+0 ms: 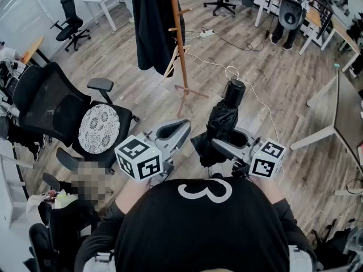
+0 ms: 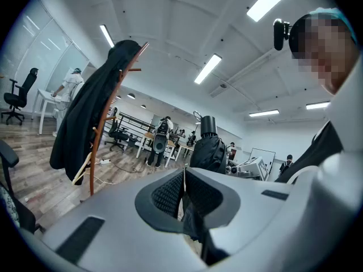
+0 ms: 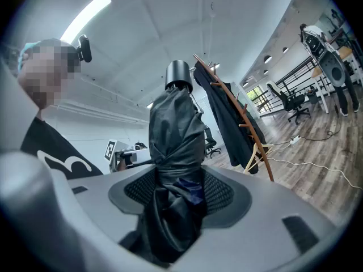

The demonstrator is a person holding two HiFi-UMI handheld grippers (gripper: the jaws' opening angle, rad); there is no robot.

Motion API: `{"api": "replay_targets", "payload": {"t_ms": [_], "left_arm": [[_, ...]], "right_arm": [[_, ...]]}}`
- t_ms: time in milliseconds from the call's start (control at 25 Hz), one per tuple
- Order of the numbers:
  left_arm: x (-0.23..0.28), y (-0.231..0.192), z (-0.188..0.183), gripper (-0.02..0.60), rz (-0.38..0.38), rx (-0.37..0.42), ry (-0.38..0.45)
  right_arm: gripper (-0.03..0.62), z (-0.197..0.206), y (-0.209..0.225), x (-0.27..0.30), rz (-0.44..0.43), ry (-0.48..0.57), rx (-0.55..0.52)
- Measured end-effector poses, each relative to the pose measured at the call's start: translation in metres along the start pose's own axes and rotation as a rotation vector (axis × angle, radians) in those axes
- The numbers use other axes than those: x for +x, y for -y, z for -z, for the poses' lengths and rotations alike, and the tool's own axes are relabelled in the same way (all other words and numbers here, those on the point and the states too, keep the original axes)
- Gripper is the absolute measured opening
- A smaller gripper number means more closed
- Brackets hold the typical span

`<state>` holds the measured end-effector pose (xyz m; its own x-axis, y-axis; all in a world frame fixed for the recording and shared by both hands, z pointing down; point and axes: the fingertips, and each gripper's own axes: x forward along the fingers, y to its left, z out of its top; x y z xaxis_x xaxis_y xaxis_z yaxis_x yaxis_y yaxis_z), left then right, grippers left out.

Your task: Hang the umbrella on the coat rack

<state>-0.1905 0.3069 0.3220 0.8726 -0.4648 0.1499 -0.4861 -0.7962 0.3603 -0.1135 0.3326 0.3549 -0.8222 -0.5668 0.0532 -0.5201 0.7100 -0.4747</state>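
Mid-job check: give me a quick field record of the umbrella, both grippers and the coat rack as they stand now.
held item: folded black fabric umbrella, roughly upright, cylindrical end on top
right gripper: shut on the umbrella's bundled fabric
left gripper: jaws together, nothing clearly held
target: wooden coat rack, ahead, apart from the umbrella
already on rack: black coat
umbrella hung: not yet

The umbrella (image 1: pixel 223 119) stands upright between the jaws of my right claw (image 1: pixel 228 146), with my left claw (image 1: pixel 173 132) just beside it on its left. Ahead on the floor (image 1: pixel 278 75) stands the coat rack (image 1: pixel 180 55), a coat (image 1: pixel 150 27) hanging on it. An office chair (image 1: pixel 51 109) sits left.
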Motion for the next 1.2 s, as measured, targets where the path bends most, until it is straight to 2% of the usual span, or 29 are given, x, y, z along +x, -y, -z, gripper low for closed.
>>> {"api": "replay_targets", "payload": {"t_ms": [320,520,1040,1200], "left_arm": [[0.021,-0.002,-0.004,0.021,-0.002,-0.002,-0.007],[0.046,-0.007,-0.008,0.021,-0.009,-0.004,-0.008],[0.136,-0.039,-0.011,0.021,-0.057,-0.047,-0.028],[0.182,-0.049,-0.027,0.021,-0.079,-0.057,-0.028]], "right_arm": [[0.256,-0.009,0.017,-0.004,-0.001,-0.013,-0.007],[0.256,-0.018,0.042,-0.008,-0.004,-0.027,-0.017],[0.256,-0.05,0.135,-0.017,-0.031,-0.086,-0.014],[0.256,-0.079,0.176,-0.024,-0.053,-0.094,-0.002]]}}
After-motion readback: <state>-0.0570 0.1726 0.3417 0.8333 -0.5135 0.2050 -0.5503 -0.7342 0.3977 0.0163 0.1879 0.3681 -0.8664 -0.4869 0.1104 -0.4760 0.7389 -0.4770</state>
